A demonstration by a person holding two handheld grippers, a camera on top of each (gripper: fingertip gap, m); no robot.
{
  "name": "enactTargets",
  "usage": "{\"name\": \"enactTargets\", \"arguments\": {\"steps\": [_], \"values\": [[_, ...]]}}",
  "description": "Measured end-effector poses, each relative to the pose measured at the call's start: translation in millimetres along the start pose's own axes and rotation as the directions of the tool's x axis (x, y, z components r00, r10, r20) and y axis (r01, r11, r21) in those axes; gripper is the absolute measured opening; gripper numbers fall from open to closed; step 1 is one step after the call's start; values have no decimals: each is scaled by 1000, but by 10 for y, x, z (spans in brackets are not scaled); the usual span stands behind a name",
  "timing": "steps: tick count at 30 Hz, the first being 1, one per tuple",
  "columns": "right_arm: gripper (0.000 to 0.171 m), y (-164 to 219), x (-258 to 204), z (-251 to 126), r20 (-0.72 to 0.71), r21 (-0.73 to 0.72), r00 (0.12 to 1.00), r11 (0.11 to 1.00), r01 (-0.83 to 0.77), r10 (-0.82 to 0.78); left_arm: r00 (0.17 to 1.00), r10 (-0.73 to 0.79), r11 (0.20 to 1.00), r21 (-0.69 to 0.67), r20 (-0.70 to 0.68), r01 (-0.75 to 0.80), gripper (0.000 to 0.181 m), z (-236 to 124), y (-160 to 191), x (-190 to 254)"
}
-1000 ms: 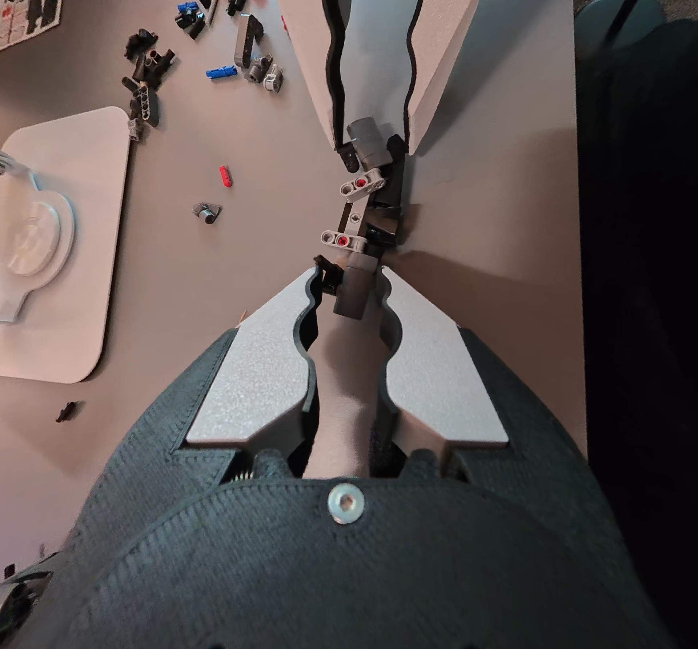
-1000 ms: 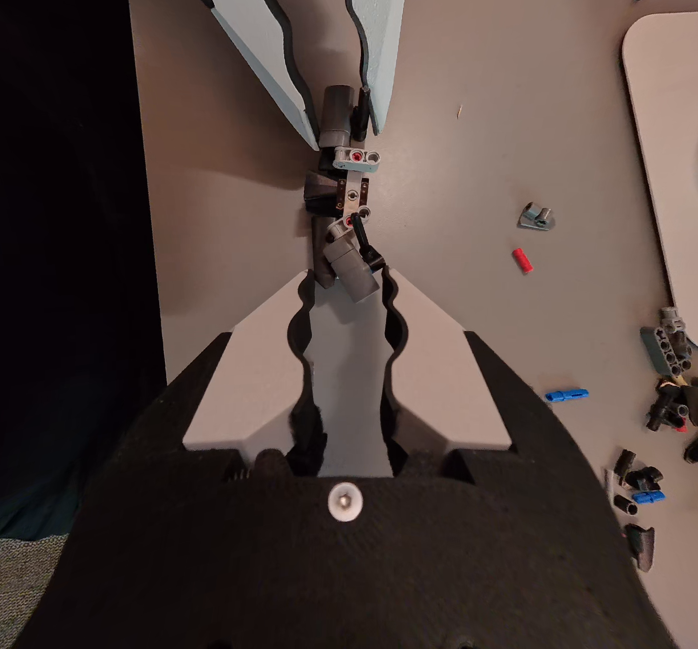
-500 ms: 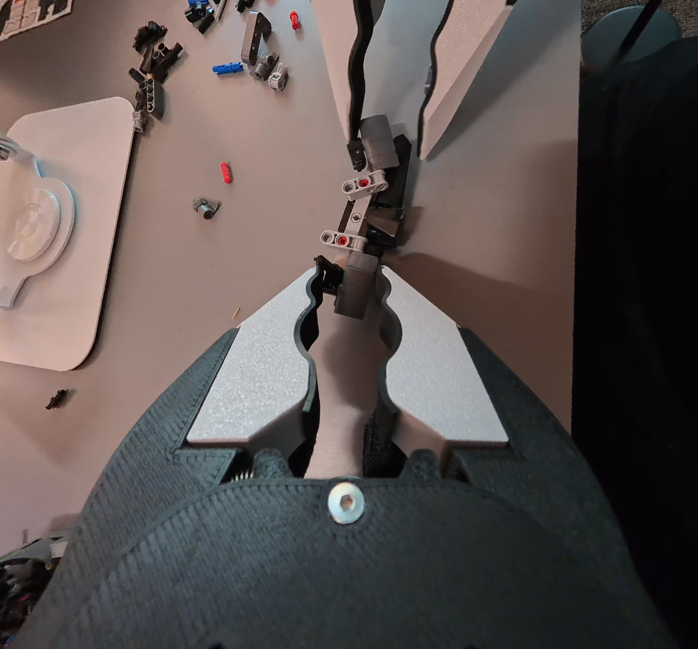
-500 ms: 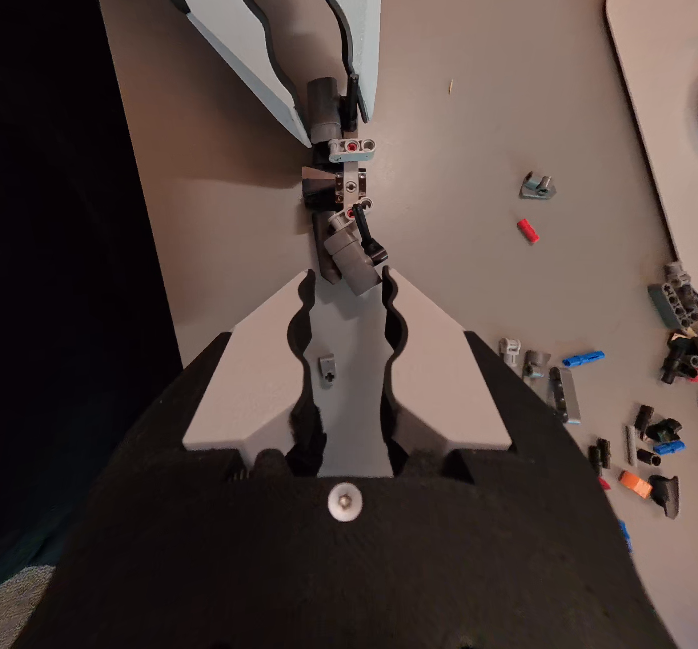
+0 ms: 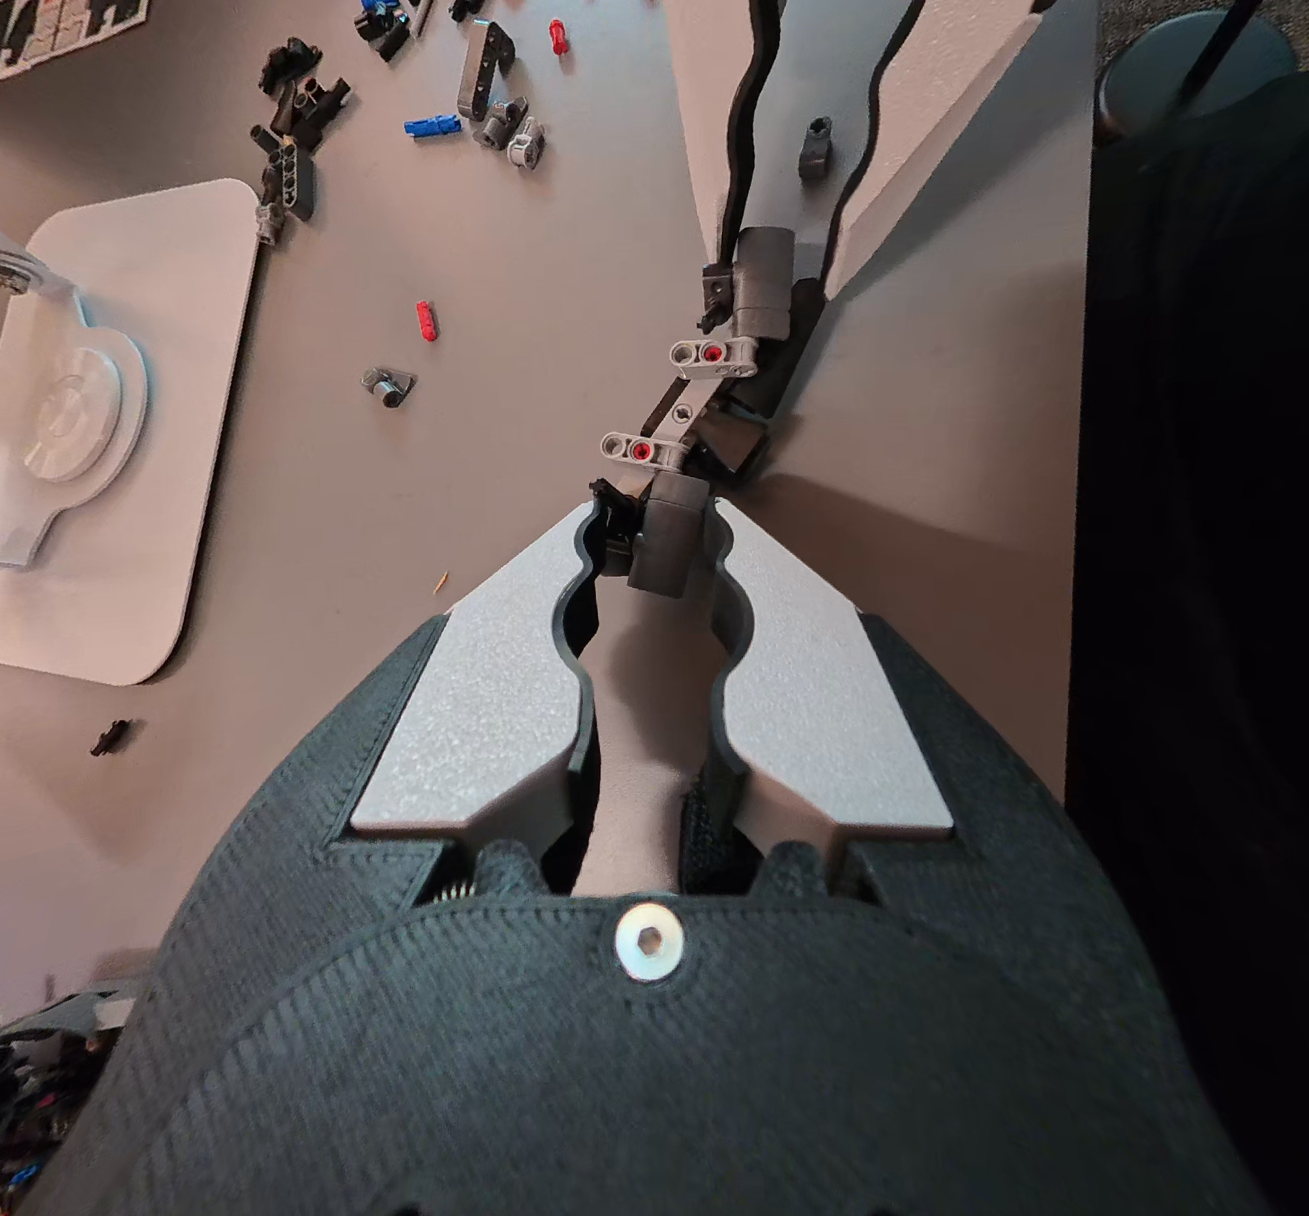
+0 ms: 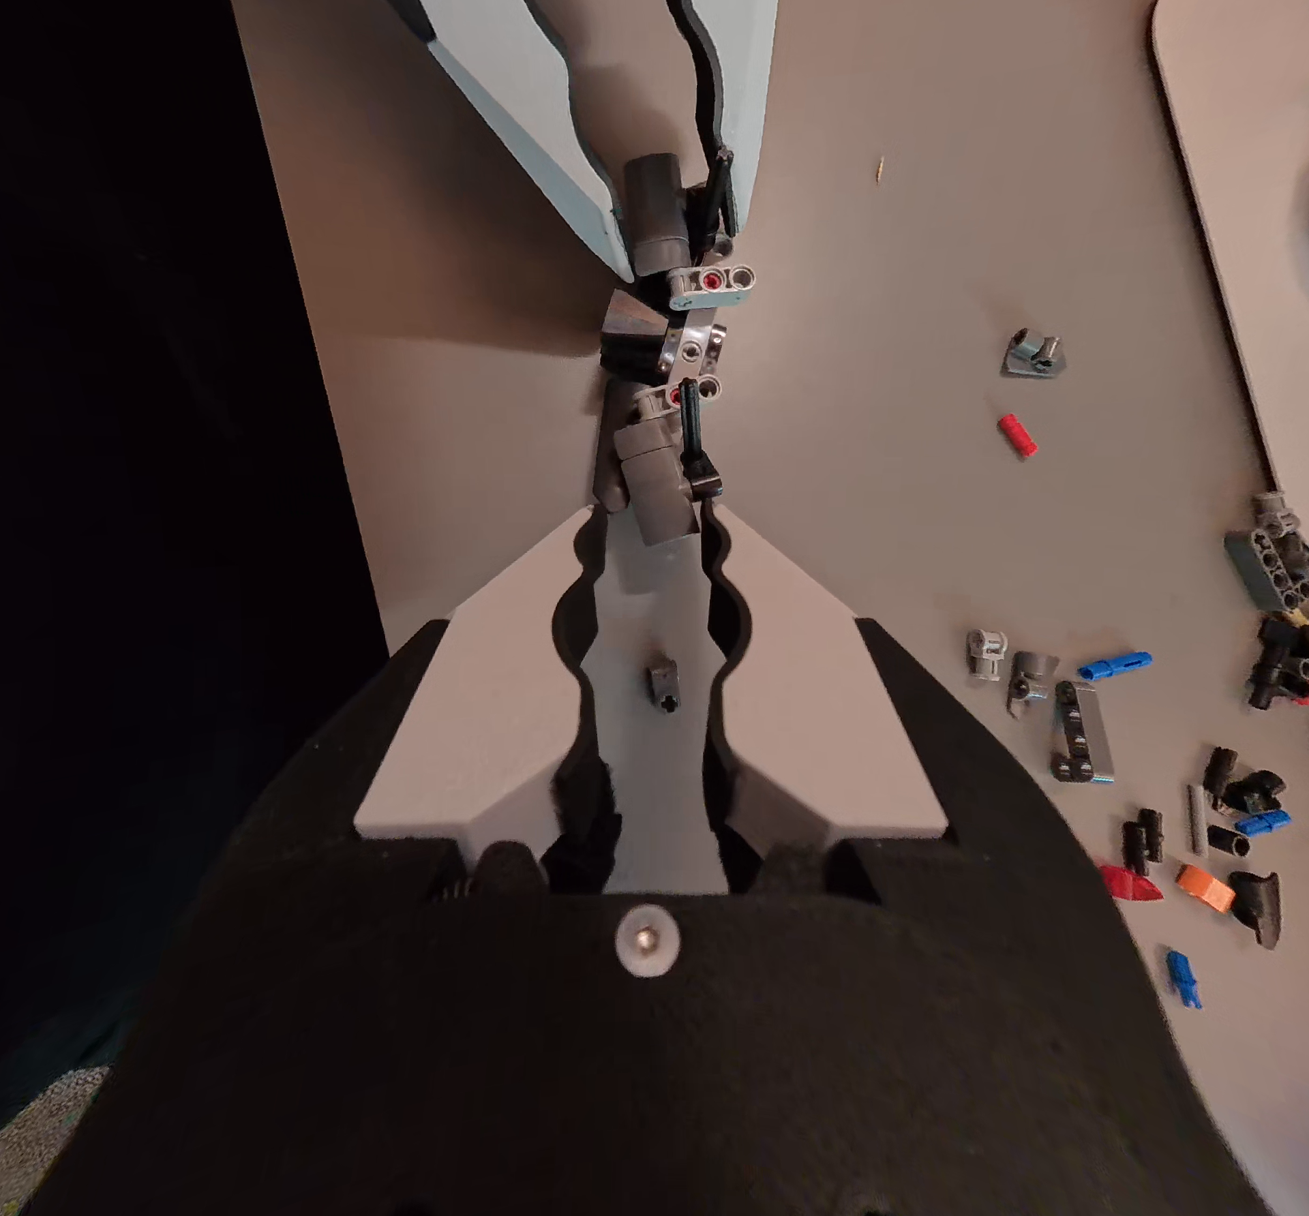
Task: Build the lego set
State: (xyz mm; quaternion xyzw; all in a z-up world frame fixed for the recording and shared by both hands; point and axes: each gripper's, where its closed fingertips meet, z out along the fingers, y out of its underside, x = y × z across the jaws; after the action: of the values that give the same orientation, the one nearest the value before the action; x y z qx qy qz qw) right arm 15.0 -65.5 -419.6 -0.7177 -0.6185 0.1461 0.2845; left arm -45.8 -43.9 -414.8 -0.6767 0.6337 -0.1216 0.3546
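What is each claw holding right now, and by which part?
Both hold one lego assembly between them. The left claw grips the dark grey cylinder at its near end; the right claw grips the matching grey cylinder at the opposite end.

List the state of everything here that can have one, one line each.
Left tool: shut on the lego assembly's near grey cylinder.
Right tool: jaws around the assembly's other end; grip unclear.
Lego assembly: partly built, spanning both tools, above the table.
Small dark connector: loose on the table, seen between the right tool's fingers.
Red pin: loose, lying flat.
Loose parts pile: scattered, unassembled.
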Motion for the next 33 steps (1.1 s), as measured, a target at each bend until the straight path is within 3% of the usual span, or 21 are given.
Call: {"name": "enactTargets", "arguments": {"steps": [5,17,21,25,28,33], "values": [[28,-14,30,22,-20,18,998,998,-59,59,1000,2,1000,2,4,-2,25,-6,-1,-7],[19,68,225,53,18,1,998,998,-63,63,994,61,997,44,-95,-57,23,-86,-49,155],[21,44,216,65,55,7,997,998,-61,61,998,45,997,61,-52,-42,24,-97,-67,100],[22,6,216,73,61,19,996,998,-61,60,997,22,996,87,-77,-15,33,-139,-95,141],[23,3,234,72,50,19,997,998,-61,60,999,23,997,78,-24,-21,42,-170,-91,53],[24,-20,225,74,52,23,997,998,-53,52,998,51,996,75,33,-54,43,-166,-291,9]]}}
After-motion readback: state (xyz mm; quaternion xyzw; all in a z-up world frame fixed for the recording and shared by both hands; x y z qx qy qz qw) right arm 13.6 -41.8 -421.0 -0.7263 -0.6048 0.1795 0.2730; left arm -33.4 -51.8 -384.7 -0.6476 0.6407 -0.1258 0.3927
